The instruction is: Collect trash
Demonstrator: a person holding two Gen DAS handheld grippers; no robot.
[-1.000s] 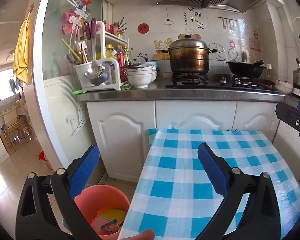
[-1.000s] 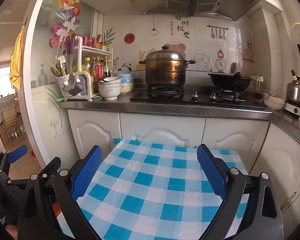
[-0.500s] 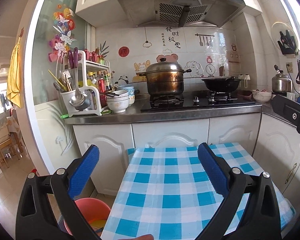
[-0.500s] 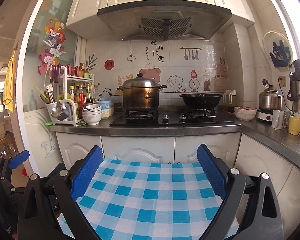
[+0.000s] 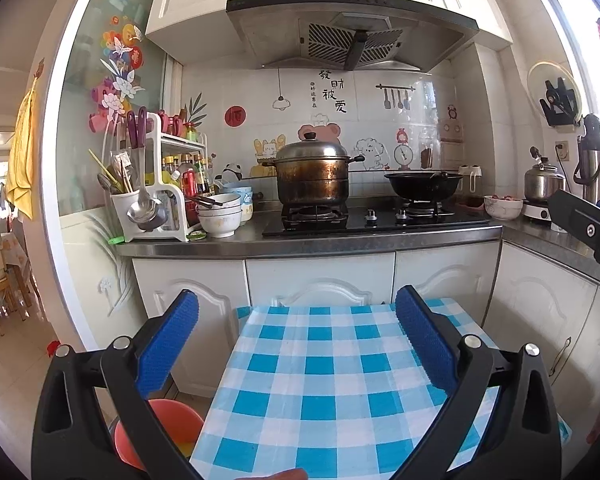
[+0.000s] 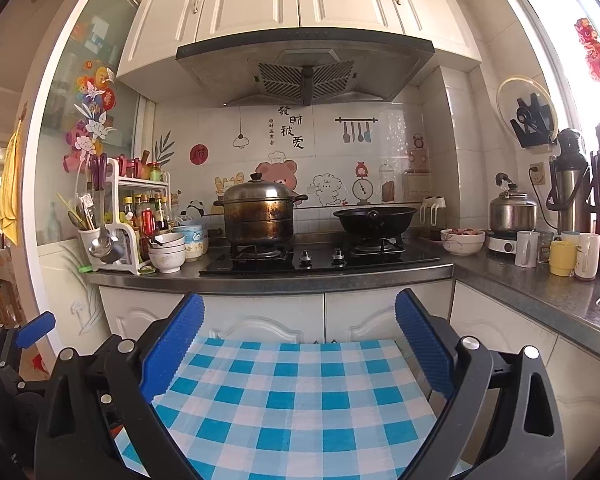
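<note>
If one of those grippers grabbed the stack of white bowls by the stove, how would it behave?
The stack of white bowls looks ceramic, so probably heavy and breakable. Chopsticks lie loose across the top bowl and would likely slide off. Glazed rims may slip between the pads, and the stacked bowls could shift apart.

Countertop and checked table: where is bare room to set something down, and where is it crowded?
The blue-and-white checked tablecloth is bare between both open grippers. On the grey steel countertop, a free strip runs between the white patterned bowl and the yellow mug. Crowded: the left end, around the white utensil rack and stacked white bowls; the black hob holds cookware.
</note>
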